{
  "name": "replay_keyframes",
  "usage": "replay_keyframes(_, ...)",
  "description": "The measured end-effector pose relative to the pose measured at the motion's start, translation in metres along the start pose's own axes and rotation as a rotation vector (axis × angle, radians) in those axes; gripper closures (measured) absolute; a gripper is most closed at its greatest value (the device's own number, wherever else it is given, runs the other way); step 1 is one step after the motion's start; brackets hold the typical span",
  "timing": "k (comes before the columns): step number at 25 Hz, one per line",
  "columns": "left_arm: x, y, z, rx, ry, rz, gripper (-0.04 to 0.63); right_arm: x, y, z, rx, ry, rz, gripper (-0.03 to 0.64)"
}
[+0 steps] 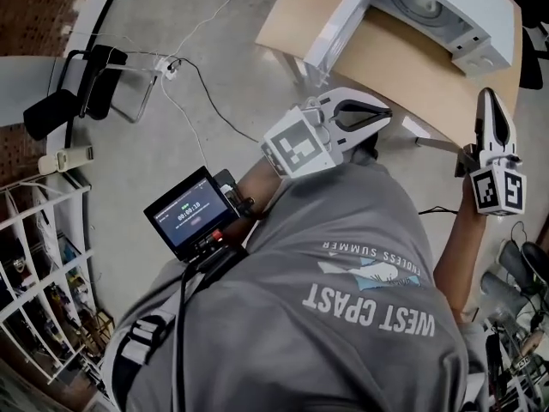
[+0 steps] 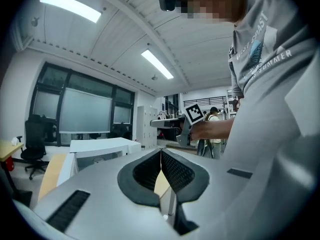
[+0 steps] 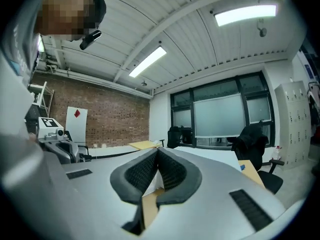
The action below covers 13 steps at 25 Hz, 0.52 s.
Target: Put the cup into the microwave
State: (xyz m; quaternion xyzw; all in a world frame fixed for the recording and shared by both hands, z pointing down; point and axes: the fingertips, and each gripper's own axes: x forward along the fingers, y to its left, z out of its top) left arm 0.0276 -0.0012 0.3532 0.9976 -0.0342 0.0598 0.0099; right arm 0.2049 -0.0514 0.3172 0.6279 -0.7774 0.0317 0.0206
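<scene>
A white microwave (image 1: 412, 7) stands on a wooden table (image 1: 386, 58); its door (image 1: 339, 20) looks swung open, and a round plate shows inside. No cup shows in any view. My left gripper (image 1: 386, 110) is held level over the table's near edge, jaws shut with nothing between them. My right gripper (image 1: 491, 97) hangs further right, beside the table, also shut and empty. In the left gripper view the closed pads (image 2: 170, 171) point past the microwave (image 2: 100, 151), and the right gripper (image 2: 167, 125) shows ahead. The right gripper view shows the pads (image 3: 170, 171) shut.
A small screen (image 1: 190, 213) is mounted at the person's waist. A white wire rack (image 1: 34, 290) stands at the lower left, a black chair (image 1: 77, 88) at the upper left. Cables (image 1: 197, 84) run across the grey floor. Dark bottles (image 1: 515, 273) sit at the right edge.
</scene>
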Motion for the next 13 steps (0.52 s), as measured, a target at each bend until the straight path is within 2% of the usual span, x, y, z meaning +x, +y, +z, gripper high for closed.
replay_keyframes(3, 0.007, -0.019, -0.001, -0.002, -0.002, -0.073, 0.574, -0.026, 0.012, 0.028, -0.037, -0.046, -0.021, 0.598)
replay_keyframes(6, 0.014, -0.043, -0.006, 0.029, 0.013, -0.146, 0.574, -0.046, 0.029, 0.048, -0.073, -0.079, -0.04, 0.598)
replay_keyframes(13, 0.015, -0.086, -0.016, 0.057, 0.006, -0.249, 0.575, -0.094, 0.053, 0.045, -0.097, -0.097, -0.092, 0.598)
